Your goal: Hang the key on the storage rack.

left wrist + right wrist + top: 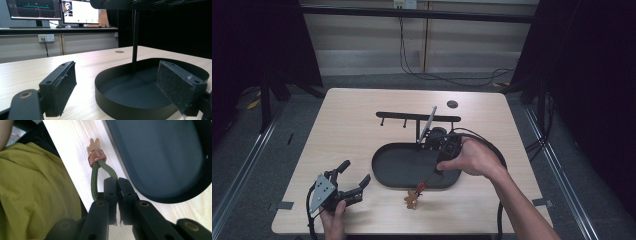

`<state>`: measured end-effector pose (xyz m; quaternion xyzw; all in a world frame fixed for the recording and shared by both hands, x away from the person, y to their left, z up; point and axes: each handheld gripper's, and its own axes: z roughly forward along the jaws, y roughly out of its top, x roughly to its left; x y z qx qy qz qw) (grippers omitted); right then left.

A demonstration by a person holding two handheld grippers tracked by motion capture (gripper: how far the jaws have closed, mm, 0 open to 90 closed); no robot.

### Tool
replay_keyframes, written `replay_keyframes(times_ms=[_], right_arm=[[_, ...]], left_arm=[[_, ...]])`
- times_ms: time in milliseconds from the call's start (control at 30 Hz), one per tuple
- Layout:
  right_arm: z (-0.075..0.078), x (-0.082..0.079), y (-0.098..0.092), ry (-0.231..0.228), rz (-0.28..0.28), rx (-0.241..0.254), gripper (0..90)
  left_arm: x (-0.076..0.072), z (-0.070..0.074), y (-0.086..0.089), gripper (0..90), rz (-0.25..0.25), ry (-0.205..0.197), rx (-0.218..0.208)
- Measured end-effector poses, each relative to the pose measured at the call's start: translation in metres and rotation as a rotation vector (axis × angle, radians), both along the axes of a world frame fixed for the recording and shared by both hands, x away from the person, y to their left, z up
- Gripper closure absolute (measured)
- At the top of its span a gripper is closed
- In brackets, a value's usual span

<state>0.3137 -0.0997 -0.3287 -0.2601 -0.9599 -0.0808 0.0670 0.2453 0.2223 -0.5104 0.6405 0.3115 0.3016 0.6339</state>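
Dangling from the right gripper (117,185), a keychain of green cord (96,173) with a brown leather tab (96,158) and a small tan charm (412,199) is seen at the near rim of a black oval tray (407,165). The jaws of this gripper are closed tightly on the doubled cord. The charm rests on or just above the wooden table (347,125), just outside the tray's near edge.

Behind the tray's middle, a thin black post rises to a horizontal hanging bar (417,116) with short pegs beneath it. Judging by this arrangement, the keychain is probably meant to be hung on a peg. If so, the pick-up is done, while the lift, the carry over the tray to the bar and the hooking are left.

The left gripper (353,181) is held low on the table, to the left of the tray's near end. Its jaws are spread wide with nothing between them.

From the right gripper view, the pinch on the cord and the tab's detail are made plain, along with a yellow-green garment beside the table edge. From the left gripper view, the tray's upright wall, the post and two lit monitors (53,10) beyond the tray are shown. The full layout is given by the high view.
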Motion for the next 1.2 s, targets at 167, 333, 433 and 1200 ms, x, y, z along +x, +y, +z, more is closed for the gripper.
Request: replay_keyframes(times_ms=[167, 333, 433, 1200], right_arm=[[0.01, 0.002, 0.001, -0.006, 0.013, 0.008, 85.7], [0.023, 0.009, 0.003, -0.015, 0.013, 0.009, 85.7], [0.028, 0.012, 0.005, -0.017, 0.01, 0.004, 85.7], [0.057, 0.043, 0.018, -0.039, 0.015, 0.017, 85.7]], left_arm=[[0.0, 0.0, 0.0, 15.7, 0.001, 0.0, 0.0], [0.0, 0.0, 0.0, 15.7, 0.0, 0.0, 0.0], [0.0, 0.0, 0.0, 15.7, 0.001, 0.0, 0.0], [0.0, 0.0, 0.0, 15.7, 0.017, 0.002, 0.002]])
